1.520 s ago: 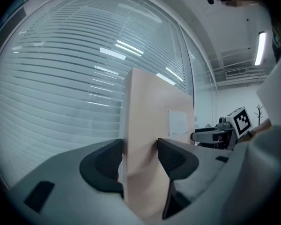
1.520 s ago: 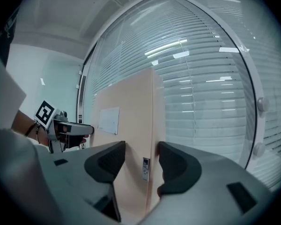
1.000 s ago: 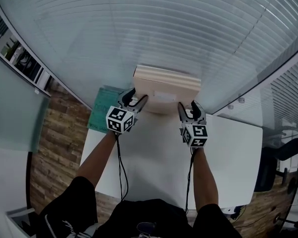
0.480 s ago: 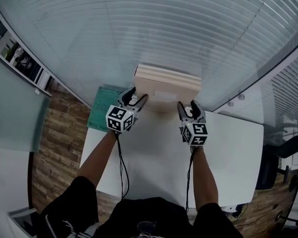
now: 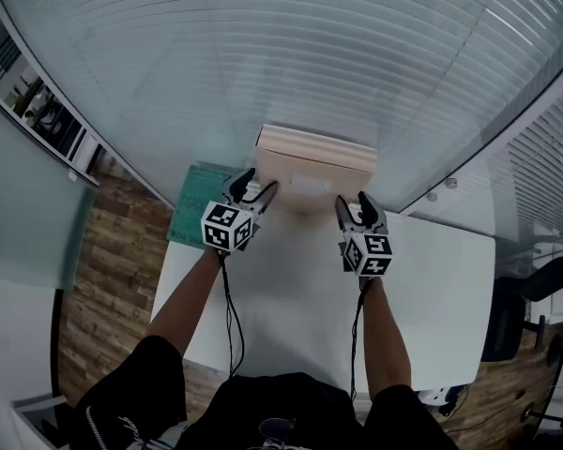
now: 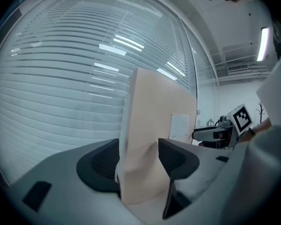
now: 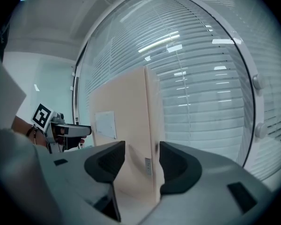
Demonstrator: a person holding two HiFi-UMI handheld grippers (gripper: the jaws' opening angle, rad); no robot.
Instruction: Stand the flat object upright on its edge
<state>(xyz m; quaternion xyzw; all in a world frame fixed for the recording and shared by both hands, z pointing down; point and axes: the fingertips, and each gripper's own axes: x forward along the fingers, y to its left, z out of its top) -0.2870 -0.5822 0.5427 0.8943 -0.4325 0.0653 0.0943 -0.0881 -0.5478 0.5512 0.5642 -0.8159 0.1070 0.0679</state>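
The flat beige box is standing upright on its long edge at the far side of the white desk, just in front of the window blinds, its white label facing near. The left claw is clamping the box's left end, and the right claw is clamping its right end, pads pressing both faces.

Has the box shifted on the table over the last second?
No. The box is upright in the same spot, its left end as close to the green mat as before.
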